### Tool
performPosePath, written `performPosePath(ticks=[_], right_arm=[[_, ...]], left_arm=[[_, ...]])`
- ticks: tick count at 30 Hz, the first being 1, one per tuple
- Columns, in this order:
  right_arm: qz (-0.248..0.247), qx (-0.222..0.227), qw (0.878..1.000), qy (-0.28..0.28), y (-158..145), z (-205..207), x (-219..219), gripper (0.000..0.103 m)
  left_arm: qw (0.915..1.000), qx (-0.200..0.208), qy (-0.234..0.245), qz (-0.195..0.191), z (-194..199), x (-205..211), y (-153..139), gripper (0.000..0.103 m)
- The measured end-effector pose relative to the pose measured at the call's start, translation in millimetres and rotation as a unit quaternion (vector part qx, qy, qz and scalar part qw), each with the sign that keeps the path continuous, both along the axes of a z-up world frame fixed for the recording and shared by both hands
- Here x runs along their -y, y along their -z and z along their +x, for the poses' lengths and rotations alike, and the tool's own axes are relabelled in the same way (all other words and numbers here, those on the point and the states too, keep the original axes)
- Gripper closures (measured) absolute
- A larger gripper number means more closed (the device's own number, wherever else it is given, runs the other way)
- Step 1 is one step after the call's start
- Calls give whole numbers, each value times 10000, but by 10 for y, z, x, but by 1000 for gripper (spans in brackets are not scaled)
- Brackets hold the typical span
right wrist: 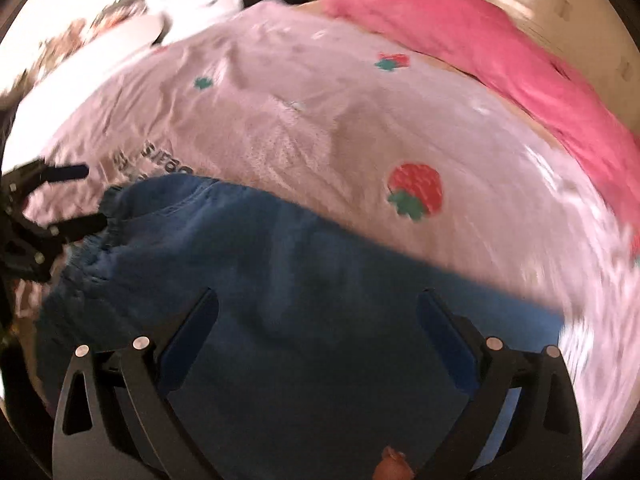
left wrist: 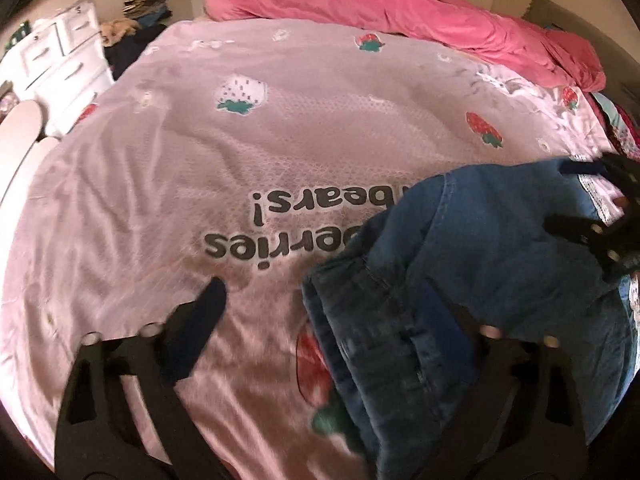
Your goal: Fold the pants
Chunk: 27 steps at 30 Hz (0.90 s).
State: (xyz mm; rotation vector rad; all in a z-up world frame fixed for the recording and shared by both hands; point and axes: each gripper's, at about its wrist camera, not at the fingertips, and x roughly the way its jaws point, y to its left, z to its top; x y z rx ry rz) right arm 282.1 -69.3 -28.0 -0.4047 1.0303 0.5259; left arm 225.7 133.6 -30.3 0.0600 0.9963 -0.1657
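From my left wrist, my left gripper (left wrist: 320, 312) gapes wide, its right finger hidden behind the bunched jeans (left wrist: 460, 264) lying on the bedspread (left wrist: 200, 160). Beyond the jeans: pink blanket (left wrist: 400, 12), white drawers (left wrist: 60, 60). From my right wrist, my right gripper (right wrist: 318, 312) hangs open over the jeans.

Left gripper (left wrist: 320, 304) angled steeply downward, jaws spread wide, its right finger (left wrist: 444, 316) partly hidden. Right gripper (right wrist: 318, 304) likewise tilted down with both fingers splayed apart and nothing pinched between the pads. Each gripper visible at the edge of the other's view, side by side, both blurred.
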Motion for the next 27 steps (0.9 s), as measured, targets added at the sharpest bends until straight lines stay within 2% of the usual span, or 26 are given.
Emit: performPosePath(ticks=[2, 3, 4, 5, 10, 14, 17, 18, 20, 21, 22, 24, 26, 27], right_arm=[[-175, -3, 9994, -300, 65, 101, -95, 4], [-278, -16, 9982, -526, 107, 152, -145, 4], [-314, -30, 9974, -647, 133, 189, -171, 4], [-337, -87, 9966, -747, 159, 224, -196, 4], [-510, -169, 9918, -1161, 239, 322, -308, 4], [-546, -304, 9878, -1425, 303, 410, -374, 4], [-579, -385, 9847, -1597, 360, 447, -419, 8], [-498, -469, 9832, -1692, 368, 450, -439, 22], [-332, -479, 9817, -1815, 353, 406, -457, 40], [-273, -416, 9803, -1912, 337, 346, -470, 53], [-230, -367, 9792, -1982, 322, 288, -476, 60], [-152, -148, 9813, -1914, 238, 157, -444, 84], [-45, 82, 9849, -1730, 114, 60, -340, 95], [55, 171, 9860, -1656, 55, 14, -282, 96]], left_arm=[[9998, 1, 182, 56, 28, 41, 38, 42], [9994, -2, 334, 27, 49, 77, 63, 45], [9989, 5, 464, -22, 60, 107, 80, 56], [9984, -4, 557, -67, 55, 126, 99, 60], [9976, -22, 687, 118, 105, 182, 174, 68], [9973, 120, 679, -243, 59, 97, 66, 77], [9956, 385, 718, -465, -41, 77, -96, 78], [9945, 481, 766, -522, -89, 80, -153, 78], [9930, 617, 803, -605, -171, 89, -235, 78], [9923, 656, 837, -629, -216, 107, -265, 78], [9920, 678, 843, -645, -244, 116, -277, 78], [9916, 706, 863, -655, -314, 148, -299, 78], [9926, 783, 803, -468, -384, 173, -303, 78], [9928, 800, 782, -436, -411, 172, -304, 78]])
